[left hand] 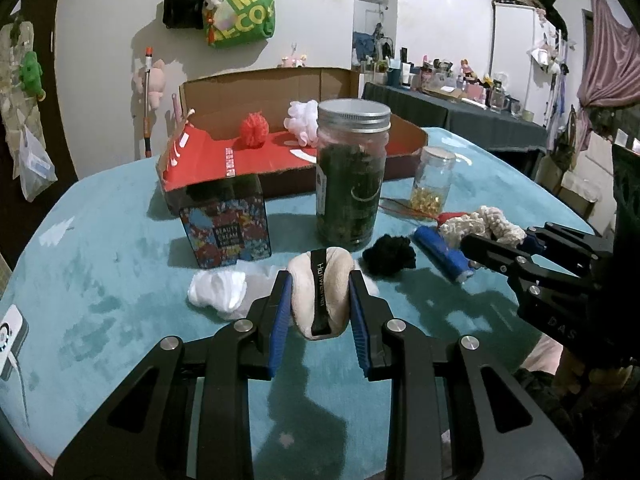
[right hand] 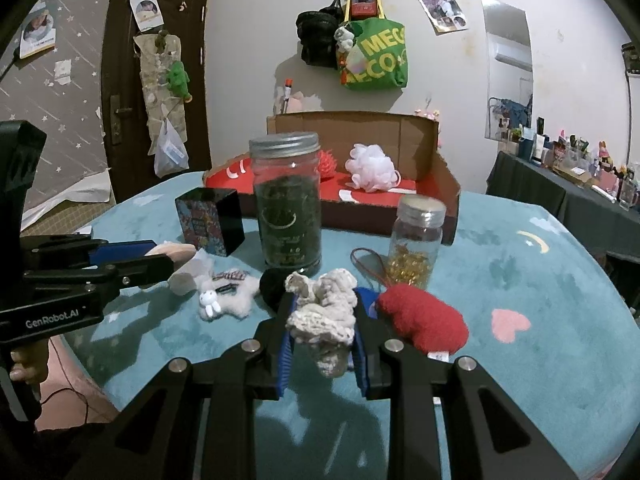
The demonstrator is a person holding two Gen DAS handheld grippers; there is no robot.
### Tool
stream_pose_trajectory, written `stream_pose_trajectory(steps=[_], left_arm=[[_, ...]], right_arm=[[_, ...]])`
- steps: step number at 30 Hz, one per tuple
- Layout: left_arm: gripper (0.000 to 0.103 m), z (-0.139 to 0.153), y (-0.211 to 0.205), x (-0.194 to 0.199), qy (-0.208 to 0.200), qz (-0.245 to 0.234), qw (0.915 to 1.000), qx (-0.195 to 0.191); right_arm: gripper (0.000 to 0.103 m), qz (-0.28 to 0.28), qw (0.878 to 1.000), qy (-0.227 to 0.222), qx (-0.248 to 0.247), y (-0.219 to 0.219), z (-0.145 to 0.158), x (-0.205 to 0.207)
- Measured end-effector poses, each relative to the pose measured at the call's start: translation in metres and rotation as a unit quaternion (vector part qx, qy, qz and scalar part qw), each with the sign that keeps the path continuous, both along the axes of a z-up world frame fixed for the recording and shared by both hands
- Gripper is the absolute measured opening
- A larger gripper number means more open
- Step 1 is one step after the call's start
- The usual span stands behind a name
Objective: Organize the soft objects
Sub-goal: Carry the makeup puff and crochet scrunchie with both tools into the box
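The left tool (left hand: 320, 300) is clamped on a cream powder puff (left hand: 318, 280) with a black ribbon band, its blue pads pressing the puff's two sides and holding it just above the teal-covered bench (left hand: 100, 280). The right tool (right hand: 322, 320) is likewise closed, gripping a cream knitted scrunchie (right hand: 322, 308) that bulges out above and below the pads. On the bench near the left tool lie a white crumpled cloth (left hand: 218, 290) and a black pompom (left hand: 390, 254), with a blue cylinder (left hand: 442, 254) just beyond the pompom. From the right wrist view, a red plush piece (right hand: 424, 322) lies just right of the right tool and a white fluffy star with a small rabbit (right hand: 228, 300) lies to its left. Behind them stand a tall jar of dark leaves (left hand: 352, 176), a small jar of golden capsules (left hand: 432, 180) and a patterned tin box (left hand: 226, 226). Further back, an open cardboard box with a red lining (left hand: 280, 148) holds a red pompom (left hand: 253, 129) and a white bath pouf (left hand: 302, 120).
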State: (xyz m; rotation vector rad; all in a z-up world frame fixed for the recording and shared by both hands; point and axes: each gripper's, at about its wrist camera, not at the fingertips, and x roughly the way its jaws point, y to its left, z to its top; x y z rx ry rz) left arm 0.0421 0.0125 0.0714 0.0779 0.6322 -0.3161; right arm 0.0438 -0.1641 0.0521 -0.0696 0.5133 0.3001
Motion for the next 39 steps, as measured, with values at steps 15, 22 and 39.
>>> stream_pose_trajectory(steps=[15, 22, 39], left_arm=[[0.026, 0.020, -0.014, 0.053, 0.030, -0.026, 0.9972, 0.063], [0.026, 0.032, -0.020, 0.074, 0.044, -0.046, 0.9940, 0.089], [0.026, 0.051, -0.008, 0.122, 0.071, -0.055, 0.9924, 0.085]], right_arm=[[0.027, 0.004, 0.997, 0.028, -0.074, 0.003, 0.022, 0.045], [0.027, 0.024, 0.994, 0.036, -0.103, 0.004, 0.038, 0.068], [0.027, 0.050, 0.992, 0.052, -0.100, 0.000, 0.062, 0.115]])
